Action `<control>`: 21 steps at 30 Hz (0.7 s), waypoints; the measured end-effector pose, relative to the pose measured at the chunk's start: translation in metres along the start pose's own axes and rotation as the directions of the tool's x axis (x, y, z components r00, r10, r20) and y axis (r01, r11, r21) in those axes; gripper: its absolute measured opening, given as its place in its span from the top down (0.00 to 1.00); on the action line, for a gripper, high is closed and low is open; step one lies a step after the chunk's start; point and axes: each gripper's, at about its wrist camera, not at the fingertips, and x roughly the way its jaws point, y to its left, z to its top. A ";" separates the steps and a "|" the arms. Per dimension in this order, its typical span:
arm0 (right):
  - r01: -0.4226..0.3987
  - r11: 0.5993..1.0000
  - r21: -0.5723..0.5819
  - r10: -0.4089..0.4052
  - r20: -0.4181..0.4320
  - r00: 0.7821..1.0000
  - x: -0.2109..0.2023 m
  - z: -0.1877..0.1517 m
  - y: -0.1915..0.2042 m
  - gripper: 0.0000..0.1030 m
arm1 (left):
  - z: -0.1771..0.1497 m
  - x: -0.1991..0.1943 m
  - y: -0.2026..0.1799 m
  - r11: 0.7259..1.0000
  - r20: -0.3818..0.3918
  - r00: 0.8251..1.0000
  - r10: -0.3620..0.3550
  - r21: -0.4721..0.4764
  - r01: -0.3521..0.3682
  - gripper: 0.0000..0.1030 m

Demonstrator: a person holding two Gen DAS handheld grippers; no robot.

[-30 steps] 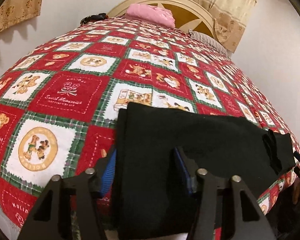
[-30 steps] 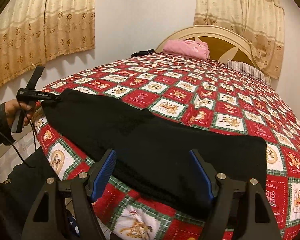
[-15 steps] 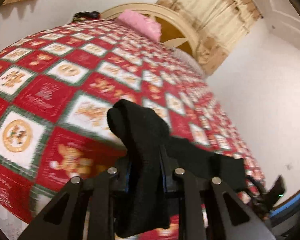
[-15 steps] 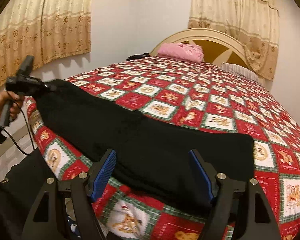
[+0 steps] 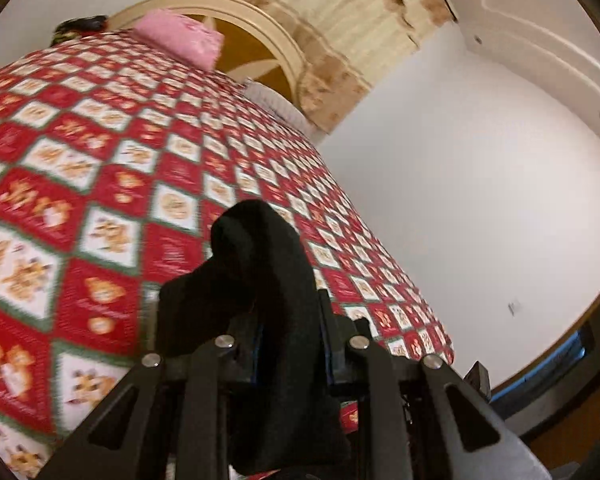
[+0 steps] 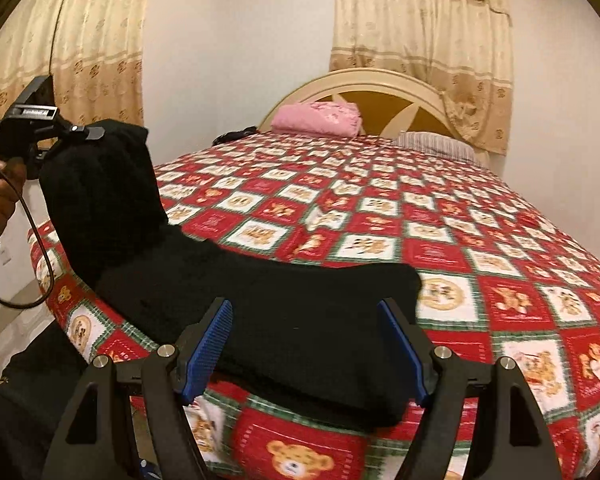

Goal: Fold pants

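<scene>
One end of the black pants [image 6: 228, 300] is pinched in the narrowed jaws of the left gripper [image 5: 290, 344] and held raised off the quilt [image 6: 480, 240]. The right gripper [image 6: 304, 350] is held wide open, gripping nothing, above the soft knit fabric, whose long axis runs along the quilt's near edge.

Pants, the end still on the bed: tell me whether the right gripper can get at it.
Probably yes: the right gripper is open, straddling the pants with nothing between. The left gripper holds the far end up.
</scene>
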 end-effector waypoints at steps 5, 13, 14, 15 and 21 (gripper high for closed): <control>0.025 0.998 0.052 -0.026 0.016 1.000 -0.010 -0.004 -0.025 0.27 | -0.011 0.042 -0.034 0.998 -0.084 0.996 -0.024 0.050 0.028 0.78; 0.087 0.970 0.227 -0.088 -0.005 0.996 -0.004 -0.022 -0.069 0.26 | -0.038 0.112 -0.069 0.994 -0.202 0.979 0.009 0.106 0.013 0.78; 0.094 0.965 0.244 -0.095 -0.010 0.995 -0.003 -0.025 -0.073 0.26 | -0.040 0.119 -0.070 0.994 -0.209 0.978 0.018 0.110 0.005 0.78; 0.104 0.959 0.264 -0.103 -0.016 0.995 -0.001 -0.027 -0.077 0.26 | -0.044 0.130 -0.072 0.993 -0.223 0.974 0.029 0.115 -0.003 0.78; 0.152 0.922 0.356 -0.140 -0.058 0.988 0.004 -0.038 -0.098 0.26 | -0.069 0.173 -0.085 0.980 -0.263 0.959 0.106 0.190 -0.056 0.77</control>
